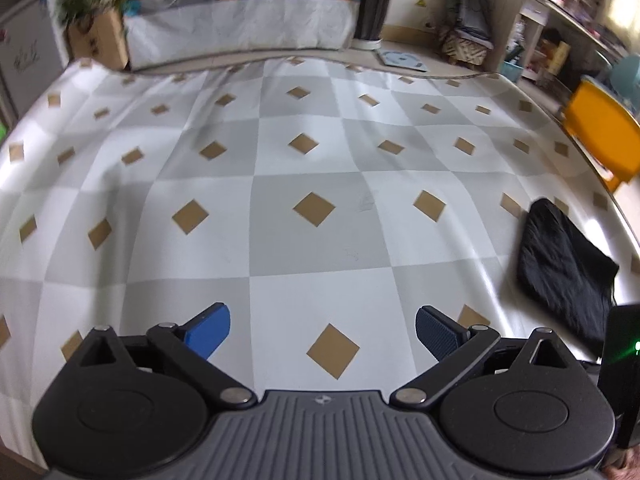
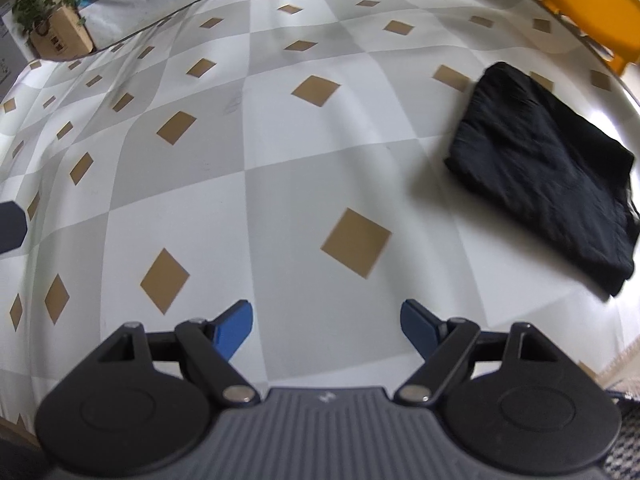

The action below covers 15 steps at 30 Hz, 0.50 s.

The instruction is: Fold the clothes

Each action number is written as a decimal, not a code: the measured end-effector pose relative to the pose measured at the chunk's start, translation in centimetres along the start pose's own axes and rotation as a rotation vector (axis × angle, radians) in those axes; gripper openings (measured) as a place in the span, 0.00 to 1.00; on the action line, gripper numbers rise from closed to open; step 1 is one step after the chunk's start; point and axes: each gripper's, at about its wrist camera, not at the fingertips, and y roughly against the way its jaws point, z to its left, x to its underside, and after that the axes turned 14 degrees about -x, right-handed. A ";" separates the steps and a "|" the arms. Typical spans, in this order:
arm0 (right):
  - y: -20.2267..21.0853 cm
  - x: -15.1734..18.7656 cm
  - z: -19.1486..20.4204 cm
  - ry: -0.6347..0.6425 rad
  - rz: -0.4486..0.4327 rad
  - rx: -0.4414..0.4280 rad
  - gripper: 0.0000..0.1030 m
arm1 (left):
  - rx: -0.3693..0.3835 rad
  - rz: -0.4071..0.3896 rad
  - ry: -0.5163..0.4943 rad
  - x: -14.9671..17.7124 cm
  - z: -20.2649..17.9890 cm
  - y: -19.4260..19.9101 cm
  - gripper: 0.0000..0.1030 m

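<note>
Black garment [image 2: 544, 172] lies folded at two o'clock on the checked tablecloth [image 2: 280, 160]; left gripper [image 1: 322, 332] and right gripper [image 2: 326, 326] gape empty, so folding appears finished, another garment needed next.

Checkered tabletop [image 1: 312, 152] in a cluttered room

Grey and white squares with tan diamonds cover it. Beyond its far edge a cloth-draped bench [image 1: 240, 28] holds fruit, with a cardboard box [image 1: 100, 40] left of the bench, a dark planter [image 1: 374, 8] right, shelves [image 1: 560, 20] farther right, and a yellow chair [image 1: 604, 136] at the tabletop's right edge.
</note>
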 end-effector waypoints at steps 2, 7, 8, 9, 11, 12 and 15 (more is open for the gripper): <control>-0.6 -0.7 0.0 0.023 0.000 -0.004 0.78 | -0.024 0.011 0.007 -0.6 0.2 -0.9 0.97; -2.6 -2.4 -0.6 0.029 0.014 -0.012 0.78 | -0.045 -0.012 0.012 -1.6 0.4 -2.5 0.97; -3.0 -2.7 -0.7 0.034 0.014 -0.010 0.78 | -0.041 -0.014 0.017 -1.7 0.4 -2.8 0.97; -3.5 -3.0 -0.8 0.031 0.015 -0.008 0.78 | -0.042 -0.010 0.020 -1.7 0.3 -3.2 0.97; -4.2 -3.5 -1.1 0.022 0.005 -0.020 0.78 | -0.044 0.001 0.025 -1.8 0.1 -4.0 0.97; -4.5 -3.7 -1.2 0.018 0.000 -0.023 0.78 | -0.038 0.005 0.021 -1.8 0.0 -4.4 0.97; -5.6 -4.4 -1.5 0.023 -0.019 -0.018 0.78 | -0.013 0.021 0.003 -1.6 -0.4 -5.4 0.97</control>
